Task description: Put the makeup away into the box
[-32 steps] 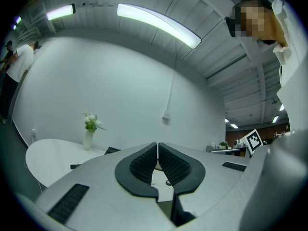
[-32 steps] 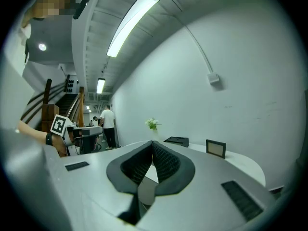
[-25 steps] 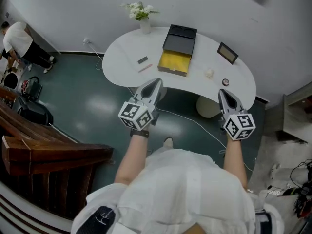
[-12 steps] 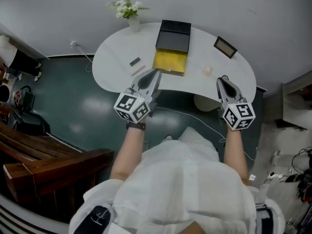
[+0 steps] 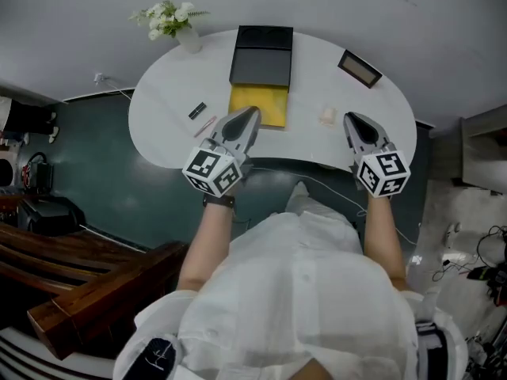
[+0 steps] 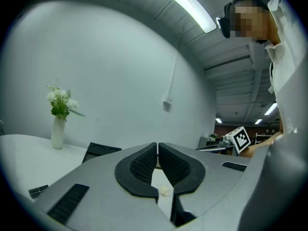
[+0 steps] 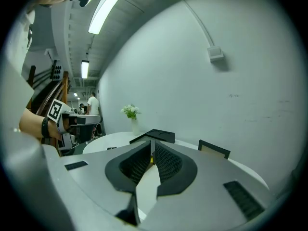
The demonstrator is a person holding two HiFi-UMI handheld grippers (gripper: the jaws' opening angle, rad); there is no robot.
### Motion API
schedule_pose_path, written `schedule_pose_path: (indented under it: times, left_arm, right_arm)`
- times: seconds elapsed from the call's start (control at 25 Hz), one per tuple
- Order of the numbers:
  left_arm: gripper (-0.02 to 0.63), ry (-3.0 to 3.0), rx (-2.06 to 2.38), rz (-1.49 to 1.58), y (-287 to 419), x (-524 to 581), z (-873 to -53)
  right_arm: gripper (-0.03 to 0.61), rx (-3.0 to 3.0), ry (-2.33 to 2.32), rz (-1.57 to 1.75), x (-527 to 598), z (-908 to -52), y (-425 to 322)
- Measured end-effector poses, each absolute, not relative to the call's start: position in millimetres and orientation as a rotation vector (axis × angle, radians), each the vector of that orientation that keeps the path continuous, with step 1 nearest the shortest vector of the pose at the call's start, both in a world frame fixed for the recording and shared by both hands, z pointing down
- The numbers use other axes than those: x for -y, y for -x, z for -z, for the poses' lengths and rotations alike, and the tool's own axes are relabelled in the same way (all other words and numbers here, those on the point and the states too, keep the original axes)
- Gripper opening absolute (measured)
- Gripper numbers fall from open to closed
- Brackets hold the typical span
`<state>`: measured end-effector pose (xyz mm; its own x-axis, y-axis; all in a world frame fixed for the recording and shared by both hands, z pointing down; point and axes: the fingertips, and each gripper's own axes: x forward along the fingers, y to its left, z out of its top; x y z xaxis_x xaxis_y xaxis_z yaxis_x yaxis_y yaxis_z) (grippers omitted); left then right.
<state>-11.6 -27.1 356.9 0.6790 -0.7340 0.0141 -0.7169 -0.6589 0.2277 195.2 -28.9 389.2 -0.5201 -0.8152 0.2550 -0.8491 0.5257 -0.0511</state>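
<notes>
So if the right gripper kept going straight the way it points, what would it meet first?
Probably the open box: its yellow inside shows just past the right gripper's shut tips. Depth is unclear; the table could come first.

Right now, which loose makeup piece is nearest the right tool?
The small cream piece, alone right of the box, beside the right tool. The black piece and pink stick lie left of the box, toward the left tool.

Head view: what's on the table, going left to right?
flower vase → pink stick → open box → small pale piece → dark frame
</notes>
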Motion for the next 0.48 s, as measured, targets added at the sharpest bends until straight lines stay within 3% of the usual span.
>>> schedule_pose_path:
  times: [0.48]
  left_arm:
    - [0.025, -2.642, 1.081, -0.002, -51, 100, -398]
  right_arm:
    - [0.014, 2.526, -1.339, -0.371, 88, -433, -223]
